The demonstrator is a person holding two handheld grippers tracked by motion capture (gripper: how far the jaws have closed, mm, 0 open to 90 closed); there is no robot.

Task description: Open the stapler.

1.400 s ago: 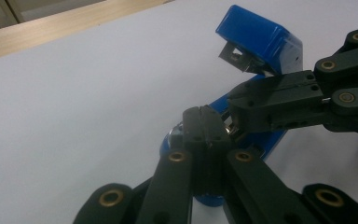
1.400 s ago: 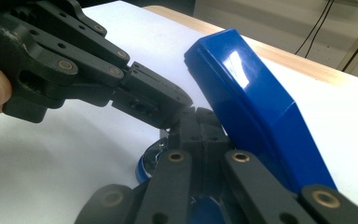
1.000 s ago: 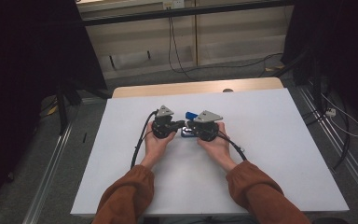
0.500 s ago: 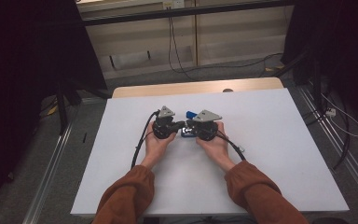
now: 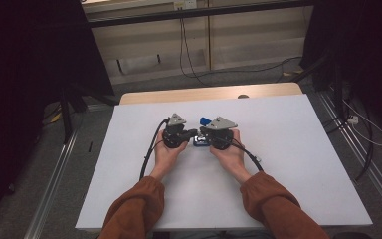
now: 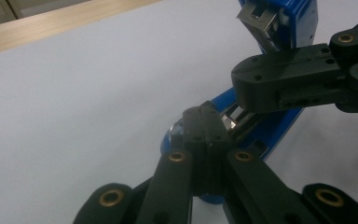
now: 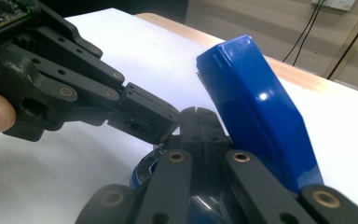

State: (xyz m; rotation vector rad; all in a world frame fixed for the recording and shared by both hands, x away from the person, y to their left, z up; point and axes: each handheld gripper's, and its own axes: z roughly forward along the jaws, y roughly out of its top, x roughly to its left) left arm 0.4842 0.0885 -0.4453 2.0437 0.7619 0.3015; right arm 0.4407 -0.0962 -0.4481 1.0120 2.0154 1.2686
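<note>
A blue stapler (image 5: pixel 199 143) lies hinged open at the middle of the white table (image 5: pixel 298 149), its top arm (image 7: pixel 256 112) tilted up. My left gripper (image 5: pixel 195 132) comes in from the left and my right gripper (image 5: pixel 203 133) from the right, so their tips meet over the stapler's base. In the left gripper view my left gripper (image 6: pixel 204 116) is shut, its tips against the metal channel of the blue base (image 6: pixel 279 130). In the right gripper view my right gripper (image 7: pixel 196 116) is shut beside the raised arm, with nothing visible between its pads. A hand holds each gripper.
A wooden strip (image 5: pixel 209 93) runs along the table's far edge. Black cables (image 5: pixel 151 149) trail from both grippers across the table towards the person. Metal rails (image 5: pixel 54 174) flank the table, and loose cables (image 5: pixel 363 134) lie on the floor at the right.
</note>
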